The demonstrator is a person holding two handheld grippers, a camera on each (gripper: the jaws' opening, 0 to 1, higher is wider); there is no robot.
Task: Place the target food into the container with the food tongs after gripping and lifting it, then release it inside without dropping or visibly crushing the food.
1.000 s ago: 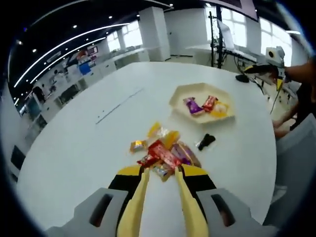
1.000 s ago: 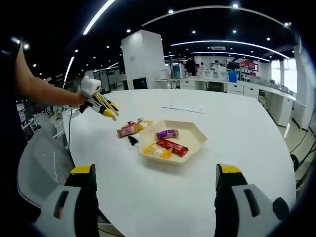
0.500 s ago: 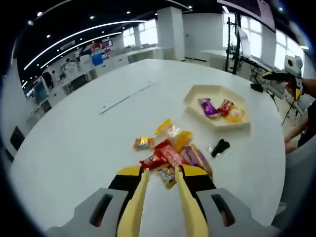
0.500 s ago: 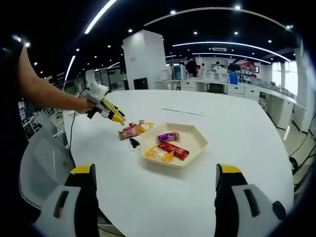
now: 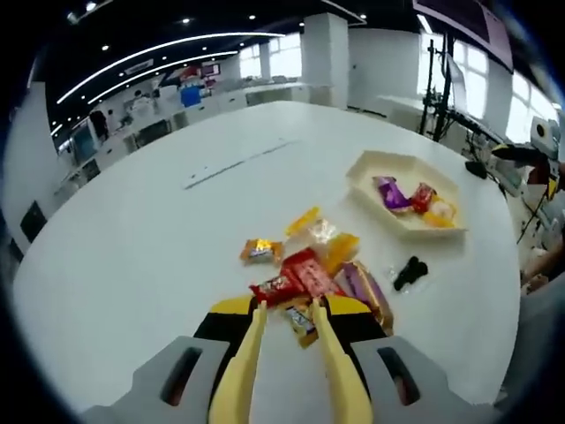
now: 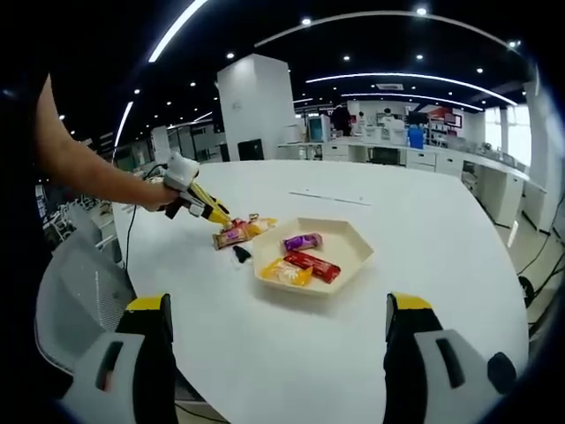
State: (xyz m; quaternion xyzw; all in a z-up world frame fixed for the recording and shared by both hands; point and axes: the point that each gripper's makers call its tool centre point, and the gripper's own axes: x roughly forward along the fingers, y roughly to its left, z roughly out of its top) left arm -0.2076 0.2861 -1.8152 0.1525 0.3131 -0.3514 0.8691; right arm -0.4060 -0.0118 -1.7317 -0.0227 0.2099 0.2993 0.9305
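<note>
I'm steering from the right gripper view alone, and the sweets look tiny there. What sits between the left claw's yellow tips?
Observer: In the left gripper view, the left claw straddles a small yellowish-wrapped sweet at the pile's near edge.
Operator: What's just beyond it?
Observer: A red-wrapped bar, lying across the pile right ahead of the tips.
Operator: Any piece separate from the pile?
Observer: One small orange-wrapped sweet lies by itself on the white table, left of the red bar.

left gripper point(image 5: 286, 305): grey body, black-yellow jaws, long yellow tongs; right gripper point(image 6: 278, 305) grey, yellow-tipped.
</note>
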